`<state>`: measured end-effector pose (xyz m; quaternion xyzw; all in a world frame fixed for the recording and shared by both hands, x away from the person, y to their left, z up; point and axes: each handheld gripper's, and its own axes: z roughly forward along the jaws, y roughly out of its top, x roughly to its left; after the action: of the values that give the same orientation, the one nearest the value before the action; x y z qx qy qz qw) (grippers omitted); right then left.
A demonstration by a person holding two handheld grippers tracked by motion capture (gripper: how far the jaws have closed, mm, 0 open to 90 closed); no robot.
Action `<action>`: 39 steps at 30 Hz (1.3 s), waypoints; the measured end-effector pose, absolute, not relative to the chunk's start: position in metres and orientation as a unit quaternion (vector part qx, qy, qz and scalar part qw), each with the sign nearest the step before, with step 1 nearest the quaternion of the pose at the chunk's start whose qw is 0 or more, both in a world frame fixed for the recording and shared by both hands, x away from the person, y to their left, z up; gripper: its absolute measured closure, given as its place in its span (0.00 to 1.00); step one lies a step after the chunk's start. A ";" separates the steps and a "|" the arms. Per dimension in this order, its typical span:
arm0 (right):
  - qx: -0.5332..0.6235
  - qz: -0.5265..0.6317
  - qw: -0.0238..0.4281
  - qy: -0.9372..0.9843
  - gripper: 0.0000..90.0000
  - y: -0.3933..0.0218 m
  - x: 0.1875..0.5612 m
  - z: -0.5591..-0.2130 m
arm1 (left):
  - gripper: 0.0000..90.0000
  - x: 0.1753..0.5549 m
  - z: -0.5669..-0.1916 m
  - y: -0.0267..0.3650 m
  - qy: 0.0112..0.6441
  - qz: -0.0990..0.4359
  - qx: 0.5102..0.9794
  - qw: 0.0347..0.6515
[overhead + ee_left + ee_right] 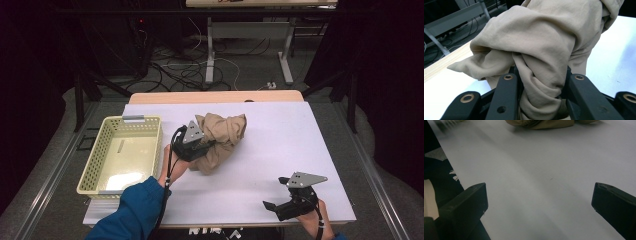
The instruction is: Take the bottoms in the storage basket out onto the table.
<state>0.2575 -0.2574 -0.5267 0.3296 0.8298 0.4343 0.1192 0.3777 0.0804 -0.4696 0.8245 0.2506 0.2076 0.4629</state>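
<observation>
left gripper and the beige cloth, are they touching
Touching. The left gripper view shows the left gripper with its black fingers pressed on either side of a bunched fold of the beige cloth.

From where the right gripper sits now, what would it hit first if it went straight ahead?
Only bare table lies between its open jaws. Beyond that, the beige cloth held by the left gripper looks like the first thing in line, though depth is hard to judge.

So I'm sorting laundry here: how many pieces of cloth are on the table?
1 that I can tell: a crumpled beige cloth near the table's middle, right of the yellow basket, pinched in the left claw. The bundle could hide more than one piece.
</observation>
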 end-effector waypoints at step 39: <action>0.329 0.435 0.119 0.830 0.00 -0.258 0.257 -0.526 | 0.78 0.380 -0.515 0.051 0.234 0.163 0.869 0.405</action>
<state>0.2572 -0.2577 -0.5264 0.3291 0.8297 0.4350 0.1187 0.3798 0.0506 -0.5153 0.8688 0.2341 0.1626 0.4050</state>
